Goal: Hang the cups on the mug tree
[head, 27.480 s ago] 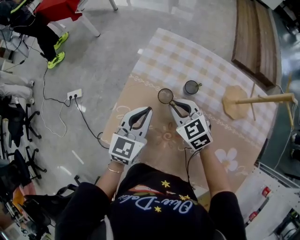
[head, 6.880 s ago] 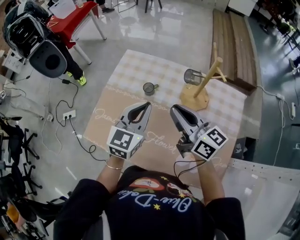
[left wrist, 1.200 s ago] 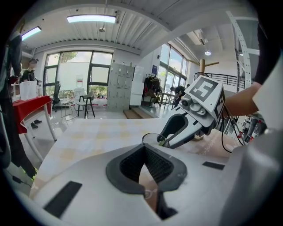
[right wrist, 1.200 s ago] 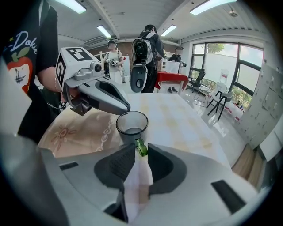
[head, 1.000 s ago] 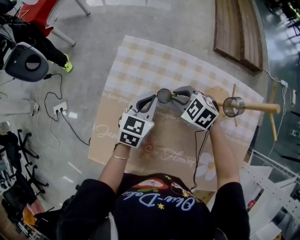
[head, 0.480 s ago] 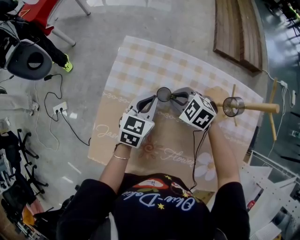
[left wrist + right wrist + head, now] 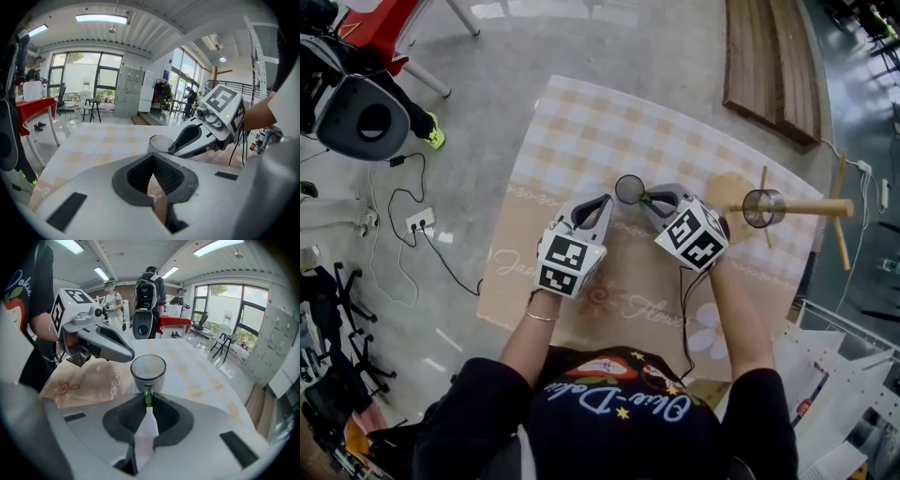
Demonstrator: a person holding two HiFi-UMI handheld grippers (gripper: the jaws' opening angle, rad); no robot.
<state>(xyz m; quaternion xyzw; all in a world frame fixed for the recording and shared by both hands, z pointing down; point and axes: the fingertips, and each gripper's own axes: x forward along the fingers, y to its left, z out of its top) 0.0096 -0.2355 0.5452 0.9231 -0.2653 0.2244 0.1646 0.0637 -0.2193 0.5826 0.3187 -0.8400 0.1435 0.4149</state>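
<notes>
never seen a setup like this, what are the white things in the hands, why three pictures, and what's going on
There is no robot here. A person holds a white two-jaw gripper in each hand, each with a marker cube on it. The head view comes from a camera on the person's head, looking down. The other two views come from cameras riding on the grippers, looking along their jaws. On the checked tablecloth stand a glass cup and a wooden mug tree, which already carries a second cup. The right gripper has just been closing its jaws, and they now pinch the cup's green handle. The left gripper is shut and empty, close beside the cup.
</notes>
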